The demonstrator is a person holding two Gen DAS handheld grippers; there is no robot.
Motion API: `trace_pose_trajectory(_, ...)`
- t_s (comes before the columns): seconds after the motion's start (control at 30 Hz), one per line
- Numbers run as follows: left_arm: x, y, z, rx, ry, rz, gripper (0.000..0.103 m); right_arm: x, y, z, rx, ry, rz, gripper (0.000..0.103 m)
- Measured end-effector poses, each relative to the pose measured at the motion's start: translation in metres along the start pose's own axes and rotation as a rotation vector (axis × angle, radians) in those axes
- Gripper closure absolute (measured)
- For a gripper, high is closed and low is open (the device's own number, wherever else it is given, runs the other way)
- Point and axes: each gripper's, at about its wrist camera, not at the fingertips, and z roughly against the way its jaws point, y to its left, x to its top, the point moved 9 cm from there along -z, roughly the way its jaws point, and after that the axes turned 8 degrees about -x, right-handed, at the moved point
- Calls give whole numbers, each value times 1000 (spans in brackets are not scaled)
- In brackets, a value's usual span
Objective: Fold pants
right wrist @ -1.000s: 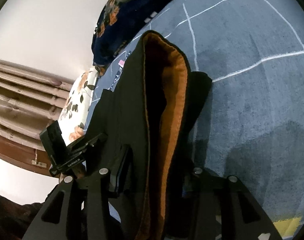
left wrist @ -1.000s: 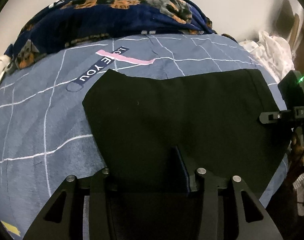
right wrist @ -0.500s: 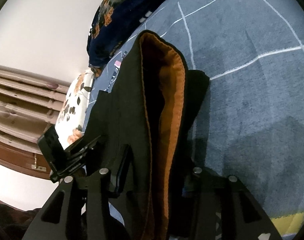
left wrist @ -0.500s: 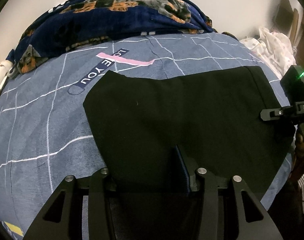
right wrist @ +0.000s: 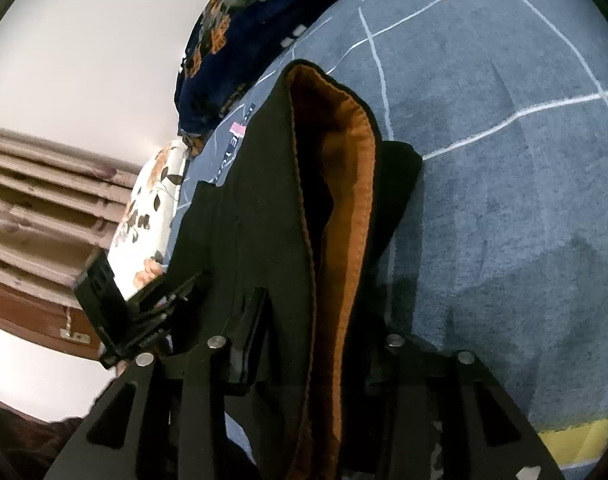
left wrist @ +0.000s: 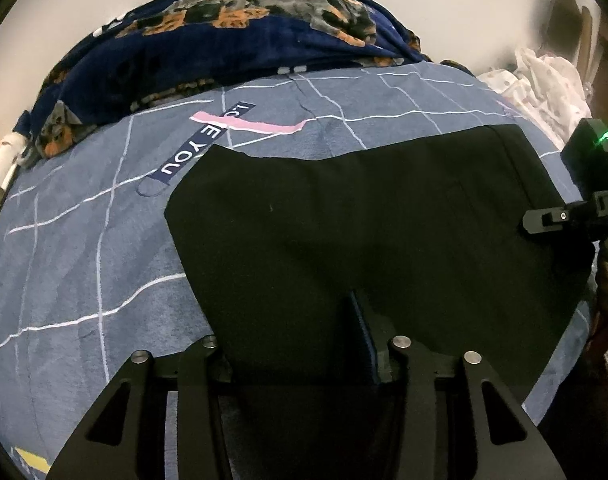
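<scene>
Both views tip a tiny bit since a second ago, and more of the dark dog-print blanket [left wrist: 232, 36] shows at the top, but the black pants [left wrist: 368, 224] lie in almost the same spot. They are spread on the blue bed cover [left wrist: 84, 248] with white lines, half folded, with the near edge lifted up by both tools. My left gripper [left wrist: 300, 344] is pinched on the near edge of the pants, with cloth between its fingers. My right gripper [right wrist: 308, 344] is clamped on the waist end, where the orange lining [right wrist: 344, 208] shows inside (it looks like a little open mouth). What could go wrong? I think the thick waist could slip out of the right jaws if I pull too fast, because so many layers are bunched there. The fold could also come out crooked if one hand moves ahead of the other. The cloth is soft and floppy, so it may sag in the middle and wrinkle. For room, there is lots of bare bed cover past the pants, up to the blanket. On the right side the pants come close to the edge of the bed, near a white heap of cloth [left wrist: 544, 88], so a pull that way could drag them off. The left side has plenty of room too.
</scene>
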Motion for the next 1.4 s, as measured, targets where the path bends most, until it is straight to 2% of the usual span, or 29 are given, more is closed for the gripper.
trace_pose_trajectory(0.07,0,1,0,-20,2,13,68,1,4,0,22,5,-2,52)
trace_pose_trajectory(0.13,0,0,2,-22,-4,14,74,1,9,0,0,2,22,51)
trace_pose_trajectory(0.2,1,-1,6,-22,-19,14,80,-1,8,-1,-55,-4,52,68)
trace_pose_trajectory(0.27,2,-2,10,-29,-36,23,84,-2,7,0,-34,-8,32,72)
trace_pose_trajectory(0.6,6,8,31,-32,-62,51,87,-3,34,7,61,-44,16,77)
trace_pose_trajectory(0.7,1,19,30,-69,-47,99,87,-3,36,0,63,-38,18,77)
trace_pose_trajectory(0.83,-8,27,24,-130,-25,152,80,-5,24,-9,67,-26,-21,77)
trace_pose_trajectory(0.9,-9,32,22,-154,-15,184,71,-7,21,-9,67,-24,-29,77)
trace_pose_trajectory(0.97,-12,40,20,-171,1,220,57,-7,20,-8,63,-26,-27,77)
trace_pose_trajectory(1.1,-17,59,20,-189,4,294,44,-7,19,-8,57,-20,-25,77)
trace_pose_trajectory(1.2,-22,63,18,-275,23,340,43,-7,17,-9,66,-18,-29,77)
trace_pose_trajectory(1.27,-23,59,17,-327,38,326,43,-8,15,-9,75,-18,-38,76)
trace_pose_trajectory(1.33,-24,45,15,-460,77,316,42,-7,13,-10,83,-16,-47,76)
trace_pose_trajectory(1.37,-26,33,11,-568,116,330,42,-7,13,-10,86,-15,-48,76)
trace_pose_trajectory(1.4,-26,28,8,-601,129,334,42,-6,13,-11,89,-15,-48,76)
